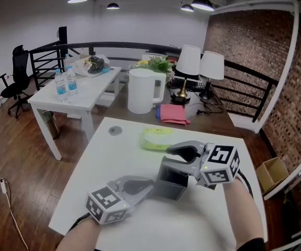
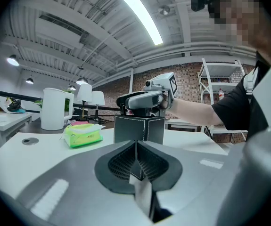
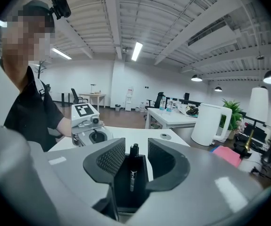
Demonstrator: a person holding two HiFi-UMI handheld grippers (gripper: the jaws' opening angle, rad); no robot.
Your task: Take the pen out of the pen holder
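right gripper [image 3: 135, 144], jaws parted, straddles the pen [image 3: 133, 171] standing upright in the pen holder [image 1: 170, 186], pads clear either side; left gripper [image 2: 136, 146], pinched empty, sits farther off.

Office: desks [image 1: 90, 94], swivel chair [image 1: 17, 71]

The square black pen holder [image 2: 139, 129] is finished in a matt, leather-like material with pale stitched edges. The slim black pen [image 3: 132, 173] is seen as glossy plastic. The right claw [image 3: 134, 148] is cased in smooth grey plastic, its black pads [image 3: 112, 160] finely ribbed and matt. The white worktop [image 1: 113, 166] is smooth and faintly sheened.
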